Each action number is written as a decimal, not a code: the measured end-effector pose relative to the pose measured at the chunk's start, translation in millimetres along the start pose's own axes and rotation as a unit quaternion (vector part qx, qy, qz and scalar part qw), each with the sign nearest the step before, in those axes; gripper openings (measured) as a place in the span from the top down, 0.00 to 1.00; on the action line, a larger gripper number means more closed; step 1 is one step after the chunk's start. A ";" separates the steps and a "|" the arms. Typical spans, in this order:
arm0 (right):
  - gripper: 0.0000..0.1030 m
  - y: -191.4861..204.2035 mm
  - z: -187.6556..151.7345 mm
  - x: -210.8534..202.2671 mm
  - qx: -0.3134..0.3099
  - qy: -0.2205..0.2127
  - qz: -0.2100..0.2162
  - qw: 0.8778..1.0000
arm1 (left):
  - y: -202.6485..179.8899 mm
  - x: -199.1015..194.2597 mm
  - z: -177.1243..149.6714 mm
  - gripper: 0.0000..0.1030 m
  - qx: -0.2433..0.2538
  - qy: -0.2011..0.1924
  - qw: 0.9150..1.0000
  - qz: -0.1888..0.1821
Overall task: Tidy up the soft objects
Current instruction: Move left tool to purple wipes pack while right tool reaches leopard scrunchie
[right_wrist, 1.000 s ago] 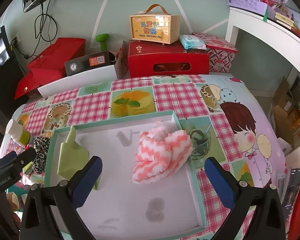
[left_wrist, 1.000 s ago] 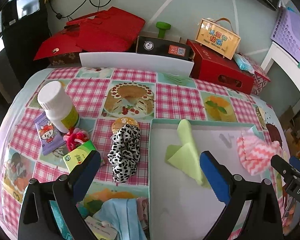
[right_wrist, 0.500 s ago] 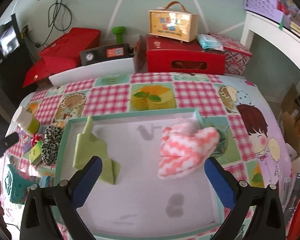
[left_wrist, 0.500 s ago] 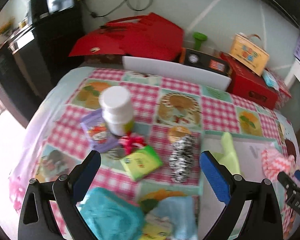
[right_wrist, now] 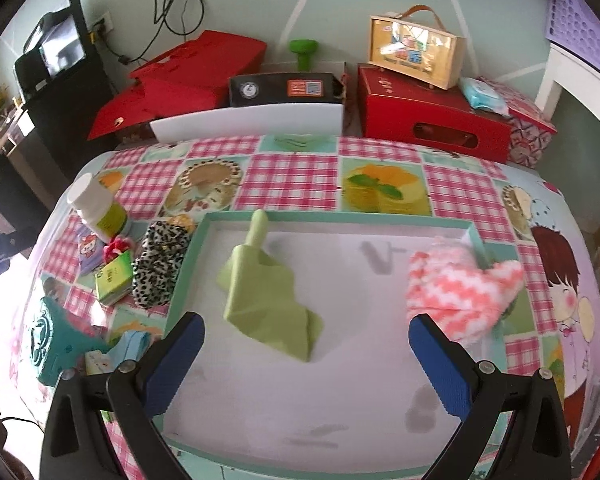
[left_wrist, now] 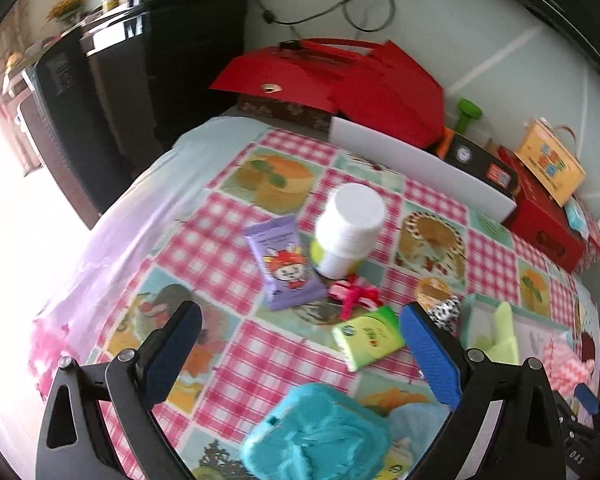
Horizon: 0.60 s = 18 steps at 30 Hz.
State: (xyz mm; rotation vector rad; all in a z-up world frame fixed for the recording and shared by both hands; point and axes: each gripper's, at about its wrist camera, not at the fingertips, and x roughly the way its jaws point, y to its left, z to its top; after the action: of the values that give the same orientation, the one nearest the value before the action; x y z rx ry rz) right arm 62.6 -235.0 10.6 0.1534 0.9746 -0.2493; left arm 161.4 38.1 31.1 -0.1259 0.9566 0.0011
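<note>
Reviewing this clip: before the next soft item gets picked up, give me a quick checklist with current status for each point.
1. Left gripper open, nothing held: ok.
2. Right gripper open, nothing held: ok.
3. Tray has free floor space: ok.
4. Green cloth fully inside tray: ok.
5. Pink-and-white cloth fully inside tray: not ok, it drapes over the right rim.
6. Leopard scrunchie and teal cloth in tray: not ok, both on the tablecloth.

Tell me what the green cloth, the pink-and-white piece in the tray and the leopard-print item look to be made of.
Green cloth: thin, smooth, matte woven fabric, judging by its crisp folds. Pink-and-white piece: fluffy fleece or chenille, with a fuzzy zigzag nap. Leopard-print item: gathered, soft printed fabric, possibly a scrunchie; the fibre is unclear.
</note>
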 end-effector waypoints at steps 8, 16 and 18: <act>0.00 31.8 -0.5 8.0 -0.020 -0.002 0.041 0.999 | 26.2 4.7 2.6 0.04 -0.029 0.007 1.000 -0.007; 0.00 68.7 0.6 26.2 -0.046 0.006 0.069 0.997 | 44.3 20.1 6.5 0.04 -0.056 0.026 0.998 -0.019; 0.00 74.0 1.6 29.9 -0.046 0.008 0.077 0.996 | 46.5 25.7 6.9 0.04 -0.060 0.034 0.997 -0.021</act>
State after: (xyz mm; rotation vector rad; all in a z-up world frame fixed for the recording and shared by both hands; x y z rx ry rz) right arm 100.4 -168.4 -12.1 0.1448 0.9825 -0.0624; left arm 179.3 83.6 9.2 -0.2582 1.0227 0.0158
